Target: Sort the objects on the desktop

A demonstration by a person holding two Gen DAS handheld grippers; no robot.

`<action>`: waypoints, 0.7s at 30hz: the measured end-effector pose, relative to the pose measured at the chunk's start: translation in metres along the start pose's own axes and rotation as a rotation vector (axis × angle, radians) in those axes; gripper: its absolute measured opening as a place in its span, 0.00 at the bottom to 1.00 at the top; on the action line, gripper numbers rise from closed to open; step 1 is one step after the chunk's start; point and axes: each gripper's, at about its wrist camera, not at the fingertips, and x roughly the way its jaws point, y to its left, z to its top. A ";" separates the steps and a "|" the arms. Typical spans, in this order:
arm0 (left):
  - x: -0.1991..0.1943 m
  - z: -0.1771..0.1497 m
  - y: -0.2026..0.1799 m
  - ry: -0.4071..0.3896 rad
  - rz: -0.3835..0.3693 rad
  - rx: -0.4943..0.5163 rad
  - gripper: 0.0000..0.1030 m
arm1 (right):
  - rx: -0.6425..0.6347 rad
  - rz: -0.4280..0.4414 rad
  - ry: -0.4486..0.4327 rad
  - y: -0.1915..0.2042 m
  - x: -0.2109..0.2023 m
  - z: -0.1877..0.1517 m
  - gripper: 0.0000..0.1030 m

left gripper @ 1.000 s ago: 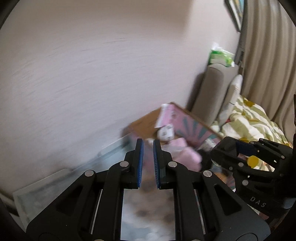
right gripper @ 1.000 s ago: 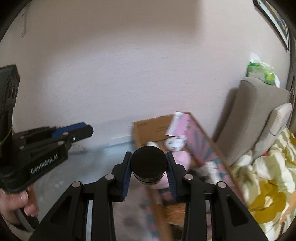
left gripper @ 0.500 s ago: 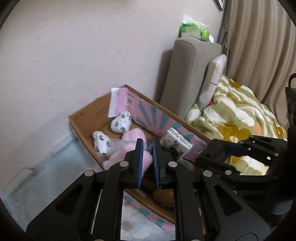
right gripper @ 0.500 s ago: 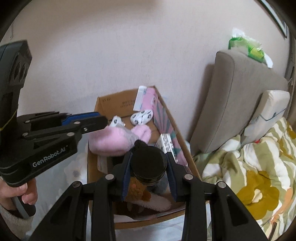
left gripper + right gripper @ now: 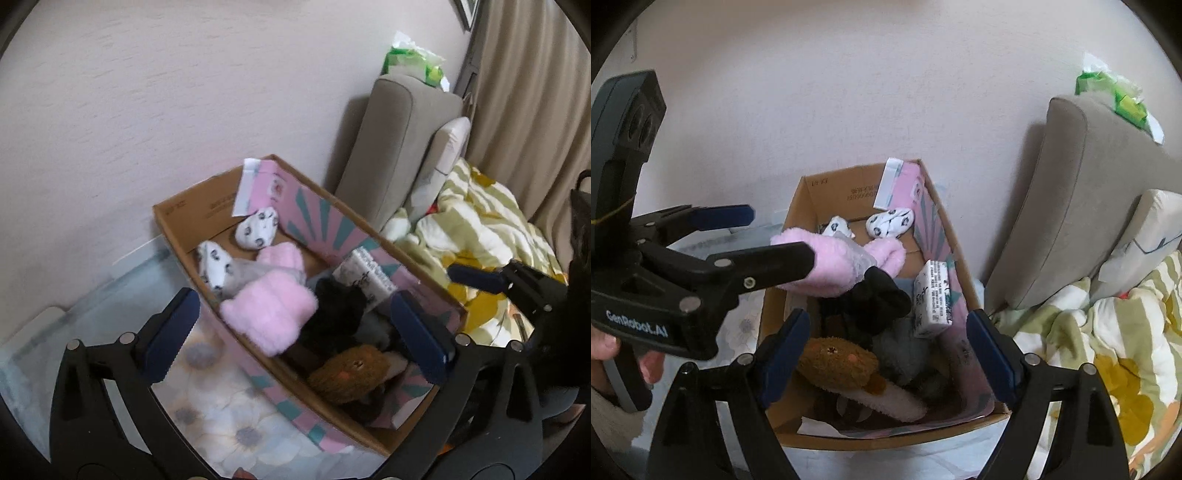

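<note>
An open cardboard box (image 5: 207, 210) (image 5: 831, 195) holds pink fluffy slippers (image 5: 269, 310) (image 5: 834, 269), a brown plush (image 5: 351, 373) (image 5: 838, 362), a black fluffy item (image 5: 332, 314) (image 5: 882, 299), a white tissue pack (image 5: 365, 277) (image 5: 932, 302) and patterned white socks (image 5: 256, 229) (image 5: 890, 221). My left gripper (image 5: 295, 332) (image 5: 777, 236) hovers over the box's left side. Its jaws are opening wide, with nothing gripped. My right gripper (image 5: 886, 339) hangs over the box's near end, its jaws also opening and empty. One of its fingers (image 5: 476, 278) shows in the left wrist view.
The box stands on a floral mat (image 5: 221, 406) against a pale wall. A grey sofa arm (image 5: 1082, 206) with a green packet (image 5: 1123, 99) on top, a pillow (image 5: 1148, 229) and a green-striped blanket (image 5: 1108, 350) lie to the right. A hand (image 5: 602, 347) holds the left gripper.
Both grippers came down over the box and went from shut to open. The black-lidded jar that the right gripper held is no longer between its fingers.
</note>
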 end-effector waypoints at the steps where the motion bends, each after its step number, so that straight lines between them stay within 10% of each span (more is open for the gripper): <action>1: -0.003 0.000 0.002 -0.002 0.007 -0.007 1.00 | 0.000 -0.003 -0.005 0.000 -0.001 0.000 0.81; 21: -0.125 -0.015 0.072 -0.088 0.317 -0.186 1.00 | -0.070 0.019 -0.047 0.070 -0.030 0.027 0.82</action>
